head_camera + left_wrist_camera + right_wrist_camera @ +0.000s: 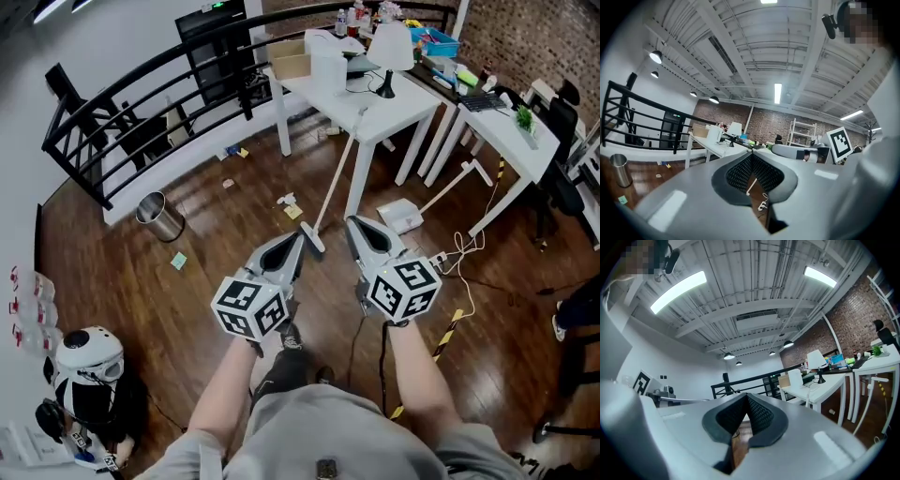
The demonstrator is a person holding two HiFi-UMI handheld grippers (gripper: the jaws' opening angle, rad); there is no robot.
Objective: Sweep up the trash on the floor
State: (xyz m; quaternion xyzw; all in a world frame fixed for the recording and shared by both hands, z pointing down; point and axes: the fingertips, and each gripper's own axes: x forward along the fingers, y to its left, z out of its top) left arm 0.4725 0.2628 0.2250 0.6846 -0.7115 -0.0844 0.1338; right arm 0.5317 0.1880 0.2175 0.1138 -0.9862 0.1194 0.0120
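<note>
Scraps of trash lie on the dark wood floor: a yellow and white piece (290,206), a small scrap (228,184), a green note (178,261) and bits by the railing (236,151). A white broom (333,183) leans on the white table (403,117), its head on the floor just past my left gripper. A white dustpan (400,217) lies to its right. My left gripper (302,237) (752,155) and right gripper (351,223) (747,396) are held side by side, level, both shut with nothing in them.
A metal bin (161,217) (619,169) stands left near the black railing (141,89). A lamp (389,52) and clutter sit on the table. A second white table (511,131), chairs and cables are at the right. Helmets (86,361) lie at bottom left.
</note>
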